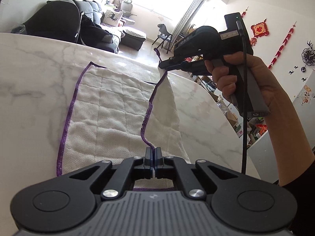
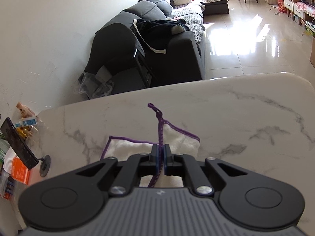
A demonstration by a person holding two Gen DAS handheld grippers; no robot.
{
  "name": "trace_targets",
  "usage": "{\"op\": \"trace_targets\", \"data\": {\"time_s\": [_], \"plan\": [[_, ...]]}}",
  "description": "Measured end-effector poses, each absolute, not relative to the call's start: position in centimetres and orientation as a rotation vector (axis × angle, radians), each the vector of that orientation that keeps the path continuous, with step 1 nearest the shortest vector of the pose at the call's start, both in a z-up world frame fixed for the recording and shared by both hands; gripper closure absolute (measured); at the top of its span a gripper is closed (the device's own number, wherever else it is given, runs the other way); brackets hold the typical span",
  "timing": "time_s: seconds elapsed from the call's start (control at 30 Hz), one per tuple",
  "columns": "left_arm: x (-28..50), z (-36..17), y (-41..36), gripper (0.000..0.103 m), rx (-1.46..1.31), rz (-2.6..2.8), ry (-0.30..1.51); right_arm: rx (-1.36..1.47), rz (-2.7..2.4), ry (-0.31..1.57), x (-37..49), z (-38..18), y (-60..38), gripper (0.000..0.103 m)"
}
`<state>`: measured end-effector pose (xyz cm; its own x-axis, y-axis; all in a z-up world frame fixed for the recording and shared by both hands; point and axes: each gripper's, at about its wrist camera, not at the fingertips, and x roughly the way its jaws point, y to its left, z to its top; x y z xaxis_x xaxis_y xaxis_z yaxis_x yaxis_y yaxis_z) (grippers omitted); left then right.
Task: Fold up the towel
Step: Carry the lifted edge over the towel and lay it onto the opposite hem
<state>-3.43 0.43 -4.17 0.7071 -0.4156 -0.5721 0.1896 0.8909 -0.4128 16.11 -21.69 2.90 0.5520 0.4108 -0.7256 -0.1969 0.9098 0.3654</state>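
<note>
Left wrist view looks down along the left gripper [image 1: 153, 151], whose jaws are pressed together on the purple-stitched edge of the white towel [image 1: 110, 108], right at the near end of that hem. The rest of the towel lies spread on the marble table [image 1: 35, 74], its left side flat and its right side lifted off the surface, hanging like a slack sheet between the two tools. Farther along the same hem, up and to the right, the right gripper [image 1: 160, 65] has the far corner pinched, a small purple hanging loop [image 1: 157, 52] sticking out past its tip, and the person's right hand [image 1: 242, 78] is wrapped round its grey handle with a black cable [image 1: 244, 98] trailing down beside it. From the right wrist view, the right gripper [image 2: 161, 150] has its jaws nipped on the purple edge, the loop [image 2: 154, 109] standing up ahead of them and the towel [image 2: 128, 147] folded under on the marble. A dark grey sofa [image 2: 157, 39] sits beyond the table's far edge.
</note>
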Motion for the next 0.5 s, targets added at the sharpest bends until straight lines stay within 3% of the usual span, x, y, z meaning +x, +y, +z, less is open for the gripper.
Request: {"op": "trace_targets", "data": {"time_s": [0.5], "plan": [[-4.8, -4.0, 3.3, 0.102, -0.362, -0.268, 0.689, 0.185, 0.437, 0.968, 17.0, 1.4, -15.4, 0.098]]}}
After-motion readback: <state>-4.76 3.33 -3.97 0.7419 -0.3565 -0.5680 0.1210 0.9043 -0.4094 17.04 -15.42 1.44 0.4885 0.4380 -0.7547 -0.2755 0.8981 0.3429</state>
